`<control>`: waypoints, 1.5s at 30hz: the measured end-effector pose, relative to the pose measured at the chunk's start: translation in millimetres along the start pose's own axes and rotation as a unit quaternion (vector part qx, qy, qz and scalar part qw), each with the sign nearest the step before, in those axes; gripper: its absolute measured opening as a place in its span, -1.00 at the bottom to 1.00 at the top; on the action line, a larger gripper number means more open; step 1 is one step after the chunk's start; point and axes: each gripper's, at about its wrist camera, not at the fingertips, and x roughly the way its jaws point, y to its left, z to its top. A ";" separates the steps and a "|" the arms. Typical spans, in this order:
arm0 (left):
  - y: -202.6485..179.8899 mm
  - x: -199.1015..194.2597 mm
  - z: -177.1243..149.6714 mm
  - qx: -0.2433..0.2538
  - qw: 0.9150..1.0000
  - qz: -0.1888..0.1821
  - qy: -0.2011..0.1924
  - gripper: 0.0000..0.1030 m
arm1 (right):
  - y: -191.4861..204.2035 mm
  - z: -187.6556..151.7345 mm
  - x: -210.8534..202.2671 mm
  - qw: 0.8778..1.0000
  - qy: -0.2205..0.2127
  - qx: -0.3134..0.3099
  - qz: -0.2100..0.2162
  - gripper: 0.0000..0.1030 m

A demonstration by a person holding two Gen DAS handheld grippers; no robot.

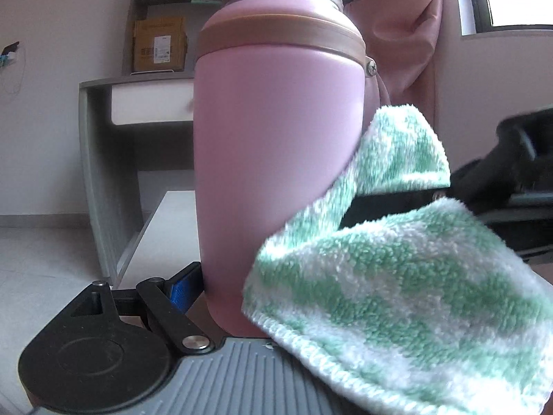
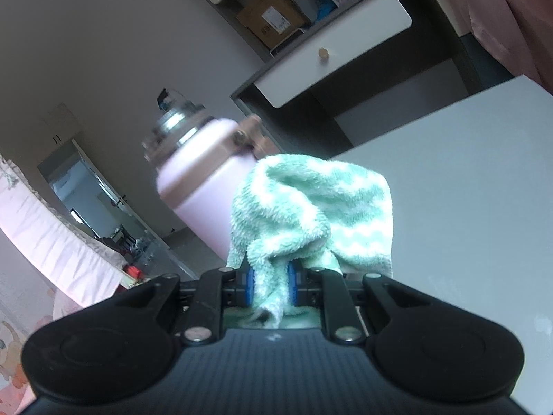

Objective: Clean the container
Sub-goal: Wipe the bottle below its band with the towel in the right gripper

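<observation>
A pink bottle (image 1: 276,138) with a brown band and a steel neck stands upright between the fingers of my left gripper (image 1: 242,297), which is shut on its lower body. One blue pad (image 1: 181,290) presses its left side; the other is hidden behind the cloth. A green-and-white fluffy cloth (image 1: 397,276) lies against the bottle's right side. My right gripper (image 2: 271,283) is shut on a bunched fold of that cloth (image 2: 311,200), whose free part drapes forward and touches the bottle (image 2: 200,186). The right gripper's black body (image 1: 511,159) shows behind the cloth in the left wrist view.
A white table top (image 2: 466,173) lies below and to the right. Behind stand a grey desk with a white drawer (image 1: 152,100), a cardboard box (image 1: 159,45) on a shelf, and a pink curtain (image 1: 397,34). A frilled bed edge (image 2: 52,242) is at far left.
</observation>
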 end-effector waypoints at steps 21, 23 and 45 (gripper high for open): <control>4.1 -2.5 -0.1 -0.004 1.000 -0.003 -0.001 0.61 | 14.4 34.0 -26.9 0.997 -0.066 -0.003 0.035 -0.66; 4.1 -2.7 -0.2 -0.004 1.000 -0.003 -0.001 0.61 | 11.7 34.6 -24.8 0.997 -0.068 0.002 0.038 -0.66; 4.3 0.0 1.2 -0.001 1.000 -0.002 0.000 0.61 | -23.2 7.9 4.1 1.000 -0.004 0.024 -0.012 -0.66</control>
